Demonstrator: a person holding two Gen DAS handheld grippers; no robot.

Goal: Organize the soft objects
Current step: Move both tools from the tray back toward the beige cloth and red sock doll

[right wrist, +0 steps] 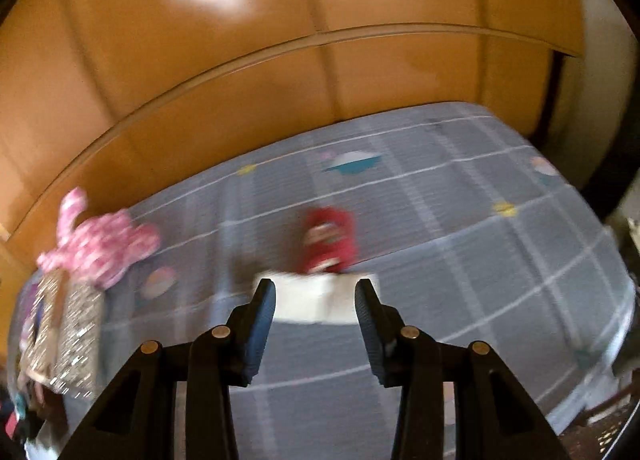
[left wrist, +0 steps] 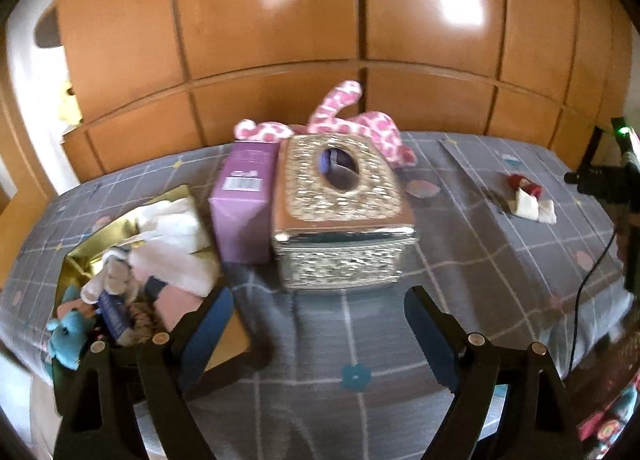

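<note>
Two black fingers of the left gripper [left wrist: 320, 324] stand wide apart over the gray checked bed cover [left wrist: 460, 260], holding nothing. Just past them sits a shiny silver tissue box [left wrist: 340, 220], with a purple box [left wrist: 240, 204] touching its left side. Behind both lies a pink spotted soft toy [left wrist: 352, 120]. On the near left, a gold box [left wrist: 100, 232] holds white cloth, a gray toy and a blue toy. Far right on the bed lies a small red and white soft toy [left wrist: 530, 198]. The right gripper [right wrist: 316, 300] is open too, its fingers on each side of the toy's white part [right wrist: 308, 300], not pinching it. The picture is blurry there.
</note>
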